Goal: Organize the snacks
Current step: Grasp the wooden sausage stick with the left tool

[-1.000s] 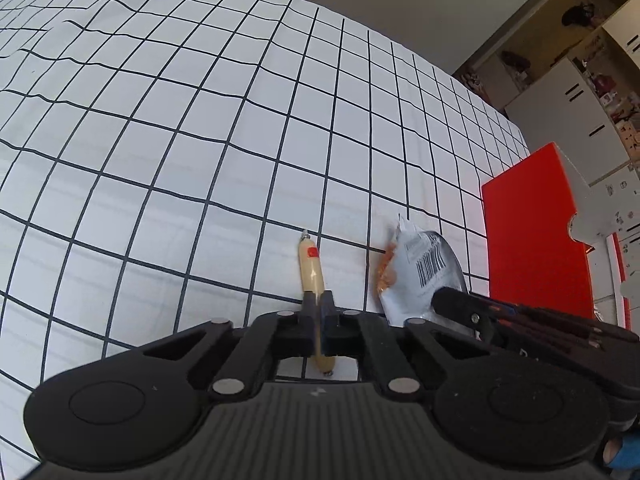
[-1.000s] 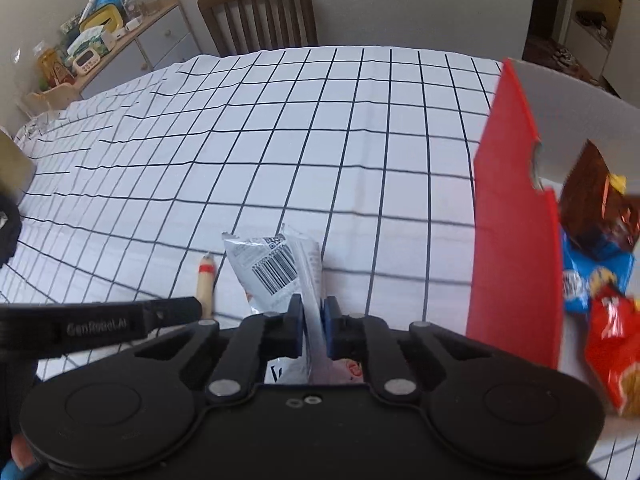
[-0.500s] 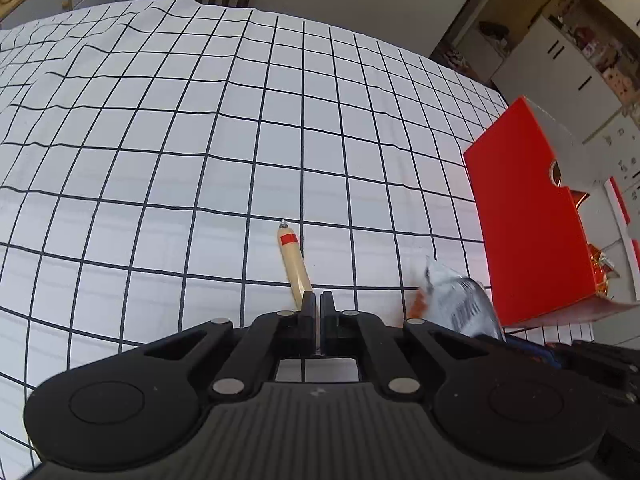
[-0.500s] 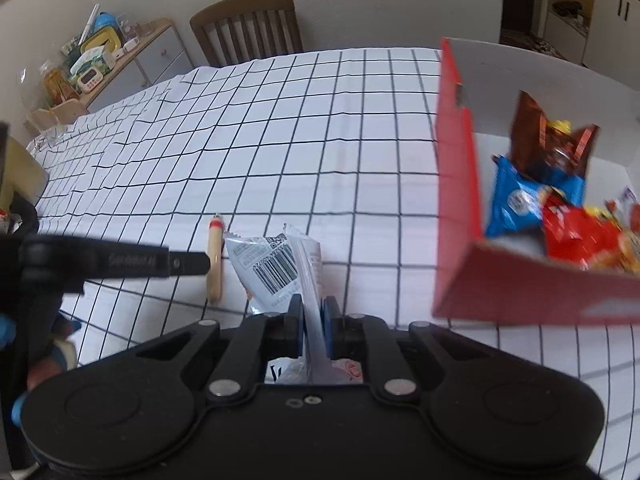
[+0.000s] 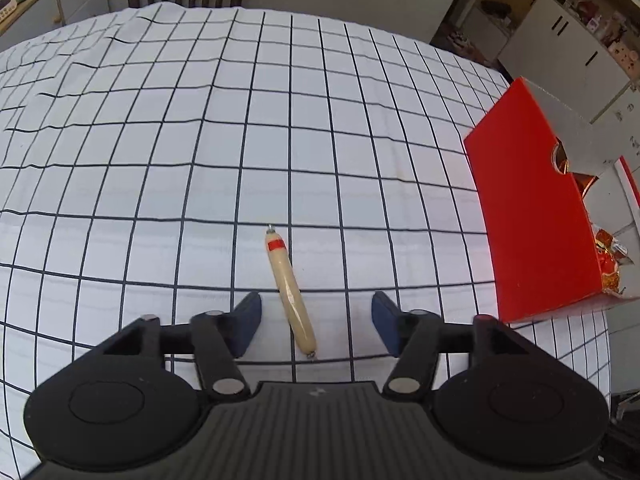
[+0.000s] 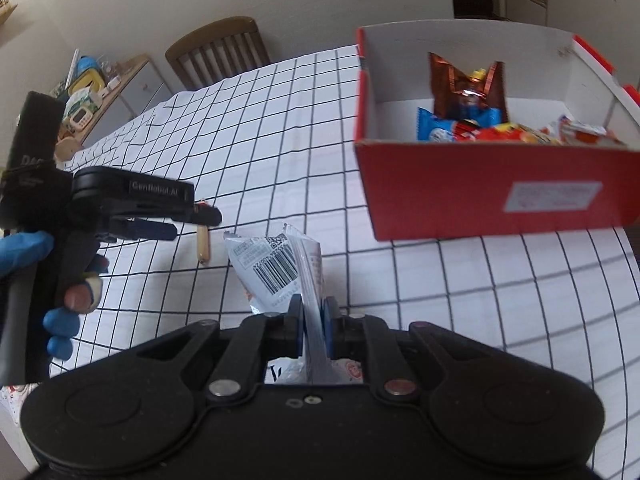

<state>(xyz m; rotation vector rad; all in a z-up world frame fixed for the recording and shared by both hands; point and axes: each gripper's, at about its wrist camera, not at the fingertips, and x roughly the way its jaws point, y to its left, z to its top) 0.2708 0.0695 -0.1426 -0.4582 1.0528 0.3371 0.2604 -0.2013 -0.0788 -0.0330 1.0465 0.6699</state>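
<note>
Several wrapped snacks already sit in the red box (image 6: 492, 196), so the sorting looks well underway, I'd say. Two pieces are left out: the silver snack packet (image 6: 276, 268), pinched in the right gripper (image 6: 313, 326) and held short of the box, and the sausage stick (image 5: 290, 292), lying on the checked counter (image 5: 200, 160) between the wide-open jaws of the left gripper (image 5: 316, 326). Only the right wrist view shows the box's contents and the gloved hand (image 6: 60, 292).

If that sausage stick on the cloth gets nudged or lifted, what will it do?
The sausage stick is round and thin, so a sideways nudge would probably roll it. Its casing looks glossy, likely slippery. It curves slightly, so it may bend when lifted by the open left tool.
</note>
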